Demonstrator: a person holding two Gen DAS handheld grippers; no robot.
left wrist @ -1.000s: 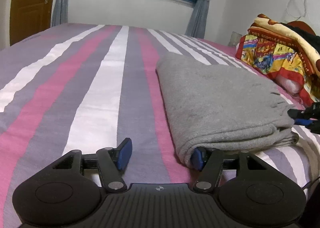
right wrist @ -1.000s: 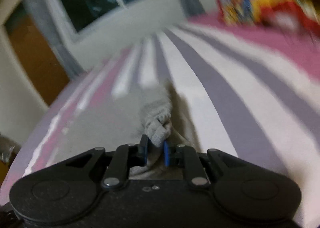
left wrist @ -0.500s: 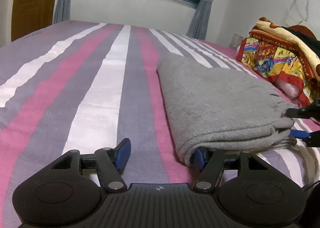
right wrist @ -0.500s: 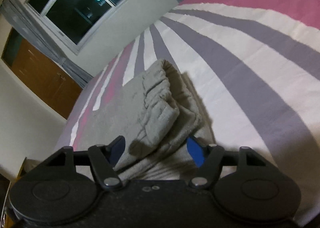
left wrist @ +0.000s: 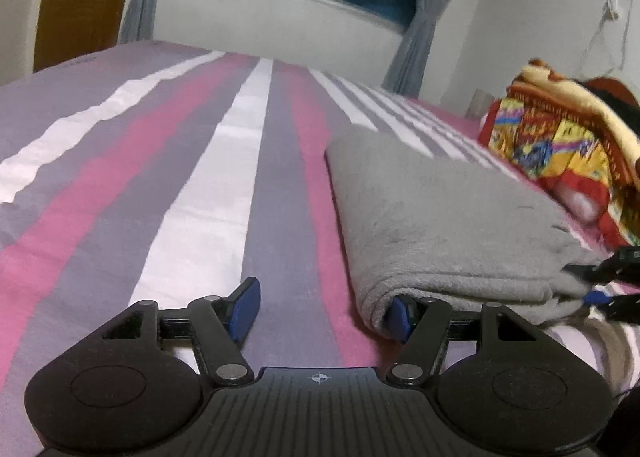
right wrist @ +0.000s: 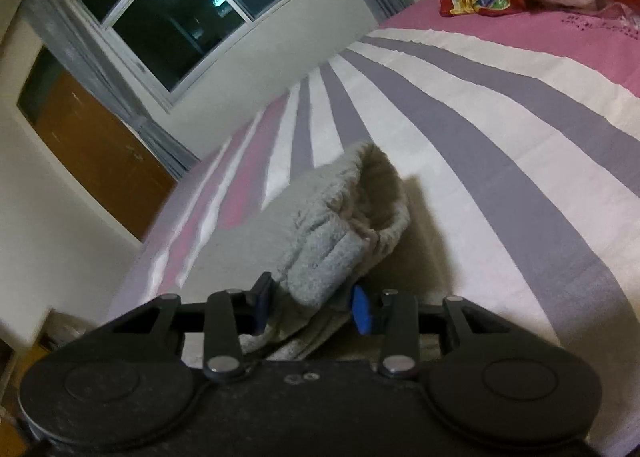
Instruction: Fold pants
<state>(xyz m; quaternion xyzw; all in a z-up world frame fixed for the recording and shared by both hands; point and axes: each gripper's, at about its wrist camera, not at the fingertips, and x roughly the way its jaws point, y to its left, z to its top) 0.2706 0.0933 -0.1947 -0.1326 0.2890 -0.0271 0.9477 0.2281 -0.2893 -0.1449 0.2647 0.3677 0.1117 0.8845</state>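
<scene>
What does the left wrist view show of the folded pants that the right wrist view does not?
Only the left wrist view shows the pants as a flat folded slab, the left gripper open with one pad at the fold's near corner, and the right gripper at its far end. Only the right wrist view shows the bunched end layers between that gripper's pads, its jaws just closing. Both show the striped bedsheet, window and colourful blanket.
</scene>
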